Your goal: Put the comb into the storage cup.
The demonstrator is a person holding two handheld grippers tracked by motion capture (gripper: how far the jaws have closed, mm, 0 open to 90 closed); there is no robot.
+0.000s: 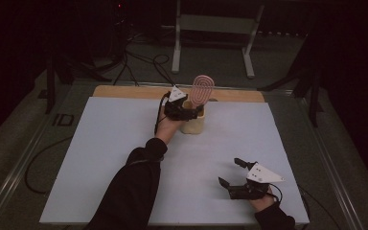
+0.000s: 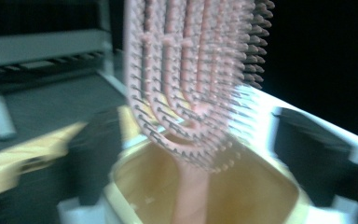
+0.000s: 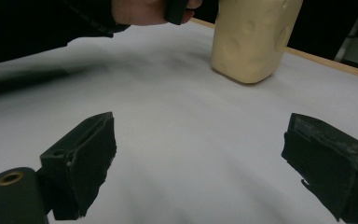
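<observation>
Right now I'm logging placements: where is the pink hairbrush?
High view: the hairbrush stands handle-down in the cream cup near the table's far edge, beside the left gripper.

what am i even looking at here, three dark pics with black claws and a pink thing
A person sits at a white table and holds a two-jaw tool in each hand. One picture looks down from above; the other two come from cameras riding on the tools. The left gripper is at a cream cup where a pink hairbrush stands handle-down; its jaws stand apart on either side of the brush and do not press it. The right gripper rests open near the table's front edge, with nothing between its jaws.
</observation>
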